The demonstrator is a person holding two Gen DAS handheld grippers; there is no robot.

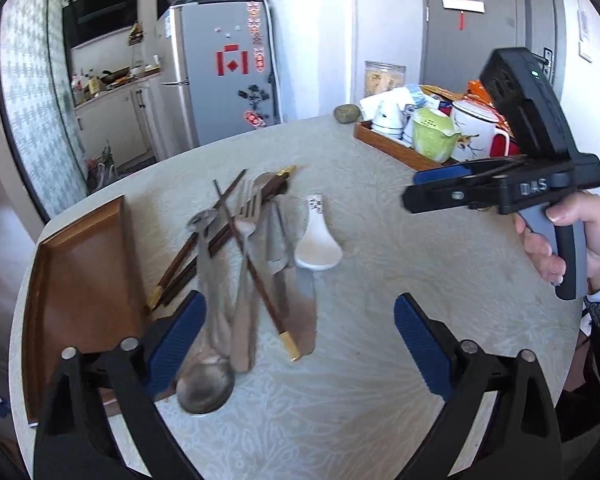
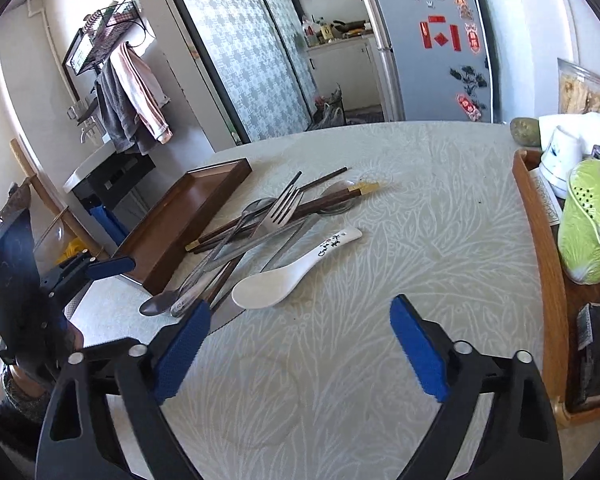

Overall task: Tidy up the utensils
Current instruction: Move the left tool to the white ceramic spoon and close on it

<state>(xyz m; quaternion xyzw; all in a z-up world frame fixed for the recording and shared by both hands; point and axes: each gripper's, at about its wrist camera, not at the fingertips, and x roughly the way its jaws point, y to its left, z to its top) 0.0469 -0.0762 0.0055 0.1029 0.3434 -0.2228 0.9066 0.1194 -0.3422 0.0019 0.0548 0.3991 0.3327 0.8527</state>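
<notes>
Table (image 2: 420, 208), utensil pile (image 2: 260, 228), 2 trays (image 2: 172, 220)

My right gripper (image 2: 300, 344) sits at the bottom of the frame with its blue pads spread wide over bare tablecloth (image 2: 440, 240). Just above its left pad lies a heap of utensils: a white spoon (image 2: 288, 276), a fork (image 2: 278, 212), a metal spoon (image 2: 160, 304) and crossed chopsticks (image 2: 300, 204), beside a brown tray (image 2: 180, 224). My left gripper (image 2: 110, 266) shows at mid-left, and a green cup (image 2: 590, 224) stands at the right edge.

Shiny metal fork (image 2: 281, 211), glossy ceramic spoon (image 2: 288, 276), polished wooden tray (image 2: 188, 216), patterned cloth tablecloth (image 2: 420, 240).
</notes>
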